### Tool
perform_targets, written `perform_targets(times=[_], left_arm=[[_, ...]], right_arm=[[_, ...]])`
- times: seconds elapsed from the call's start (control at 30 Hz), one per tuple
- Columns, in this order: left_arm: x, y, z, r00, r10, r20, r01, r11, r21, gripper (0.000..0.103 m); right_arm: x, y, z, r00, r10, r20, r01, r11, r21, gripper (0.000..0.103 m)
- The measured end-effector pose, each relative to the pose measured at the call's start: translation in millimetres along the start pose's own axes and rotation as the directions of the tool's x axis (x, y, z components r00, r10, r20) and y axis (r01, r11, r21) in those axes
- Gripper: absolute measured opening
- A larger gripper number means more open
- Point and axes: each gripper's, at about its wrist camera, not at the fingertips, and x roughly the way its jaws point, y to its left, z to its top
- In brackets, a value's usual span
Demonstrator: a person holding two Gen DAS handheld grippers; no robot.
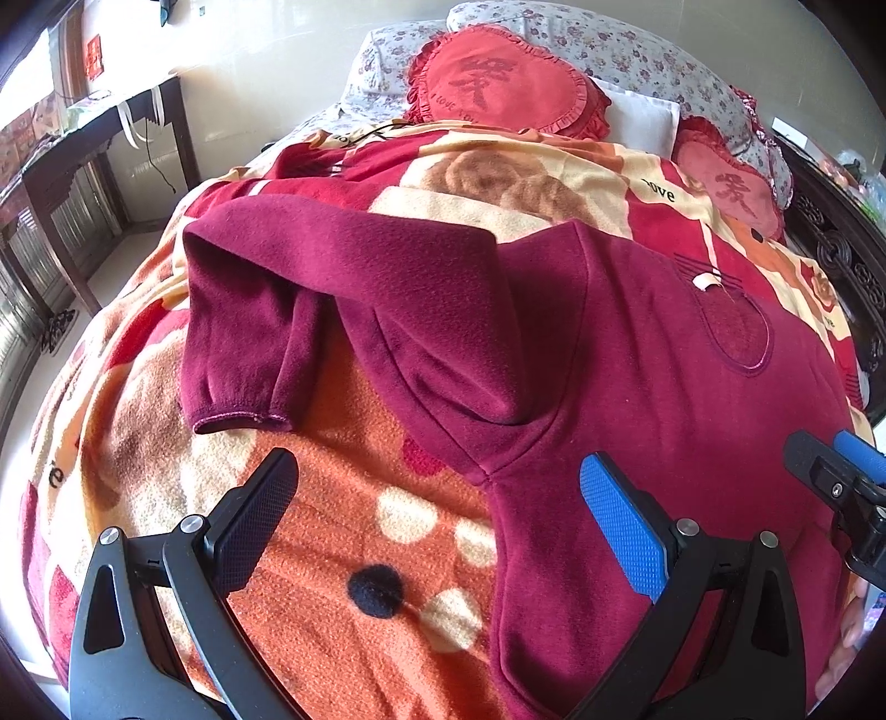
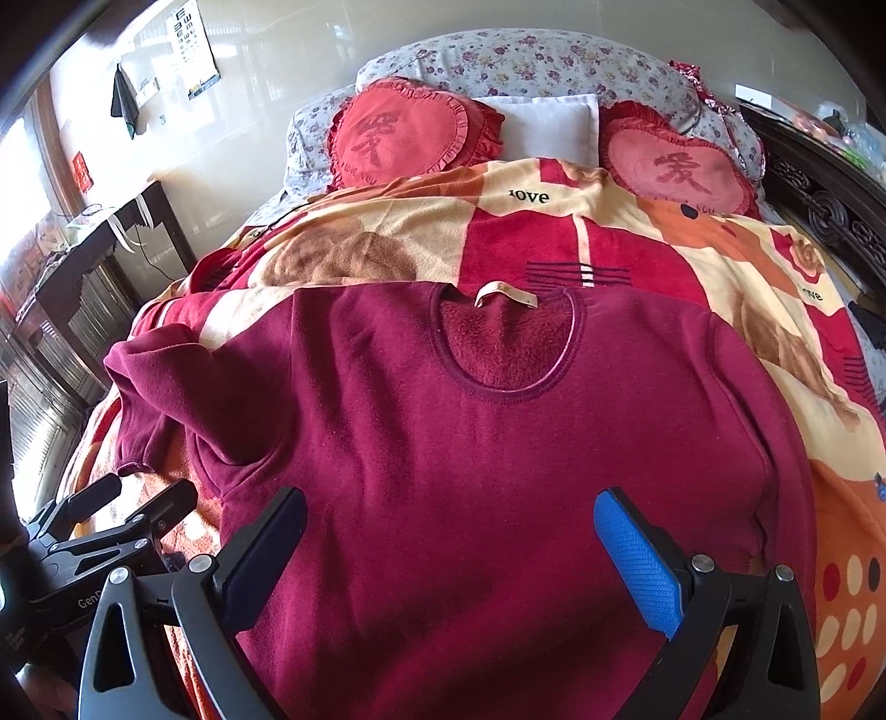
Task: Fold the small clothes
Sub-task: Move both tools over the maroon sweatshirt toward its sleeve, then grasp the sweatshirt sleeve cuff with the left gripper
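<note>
Maroon fleece top point(image 2: 498, 471) lies flat on the bed's blanket point(image 1: 332, 554), under both wide-open, empty grippers: left gripper point(image 1: 437, 498), right gripper point(image 2: 451, 531).

The blanket point(image 2: 554, 232) bears "love" printed in black in several places. Each heart cushion point(image 2: 410, 133) carries a large red Chinese character; the left one also reads "I LOVE YOU". An eye chart point(image 2: 194, 47) hangs on the wall. The left tongs point(image 2: 138, 504) read "Gen", the rest hidden.

Both wrist views look low and close across the bed toward its pillows point(image 2: 531, 66) — left one further left.
</note>
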Motion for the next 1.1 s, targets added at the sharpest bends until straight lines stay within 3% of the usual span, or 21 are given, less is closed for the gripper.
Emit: perform_targets(times=[0.23, 0.4, 0.57, 0.93, 1.0, 1.03, 1.1], left_arm=[[0.6, 34.7, -0.6, 1.0, 0.018, 0.006, -0.018, 0.999, -0.051, 0.102], [5.6, 84.7, -0.3, 0.999, 0.043, -0.001, -0.042, 0.985, -0.166, 0.102], [15.5, 115.6, 4.8, 0.991, 0.134, 0.001, -0.131, 0.974, -0.184, 0.102], [59.5, 144.1, 24.6, 0.981, 0.193, -0.013, -0.192, 0.96, -0.202, 0.102], [65.3, 142.7, 29.6, 0.979, 0.202, 0.001, -0.199, 0.964, -0.178, 0.097], [67.2, 141.9, 31.7, 0.979, 0.205, 0.007, -0.201, 0.965, -0.166, 0.089], [66.7, 139.2, 37.0, 0.978, 0.204, 0.043, -0.197, 0.972, -0.127, 0.058]], right_arm=[[7.0, 8.2, 0.3, 1.0, 0.018, -0.018, -0.018, 1.0, -0.011, 0.103], [13.0, 17.7, -0.2, 0.999, 0.043, -0.029, -0.044, 0.999, -0.022, 0.103], [22.0, 29.4, 0.2, 0.996, 0.075, -0.056, -0.077, 0.997, -0.03, 0.103], [36.9, 45.4, 0.0, 0.989, 0.105, -0.106, -0.111, 0.993, -0.051, 0.103], [38.8, 46.8, -0.2, 0.987, 0.112, -0.118, -0.118, 0.992, -0.047, 0.103], [39.3, 47.5, -0.1, 0.986, 0.115, -0.121, -0.121, 0.992, -0.046, 0.103], [40.7, 47.7, 0.1, 0.985, 0.118, -0.127, -0.124, 0.991, -0.043, 0.103]])
